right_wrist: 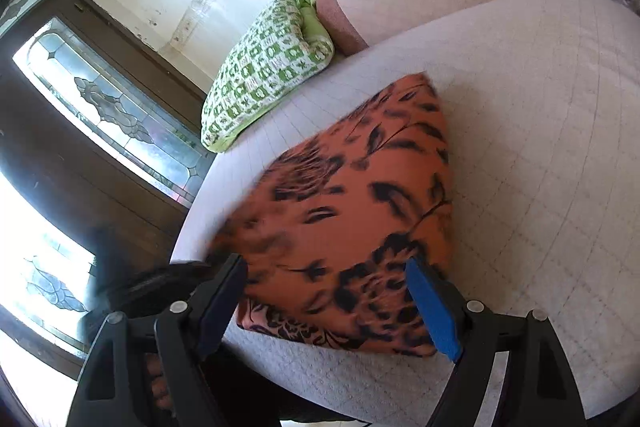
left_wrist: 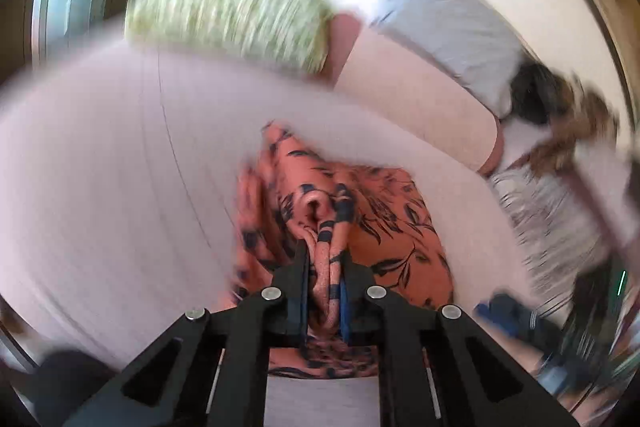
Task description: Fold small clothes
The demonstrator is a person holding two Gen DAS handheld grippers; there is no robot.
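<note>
Orange leaf-print garment (right_wrist: 352,211) lay part-folded on the white quilted bed (right_wrist: 540,147). Left claw (left_wrist: 325,263) was clenched on a bunched fold of it; right claw (right_wrist: 328,291) stood released, jaws straddling its near edge.

- Left gripper (left_wrist: 325,263): jaws pinched tight on a bunched fold of the orange leaf-print garment (left_wrist: 384,227).
- Garment lies crumpled on the pale quilted bedcover (left_wrist: 120,167).
- Green patterned cloth (left_wrist: 228,11) beyond, blurred.
</note>
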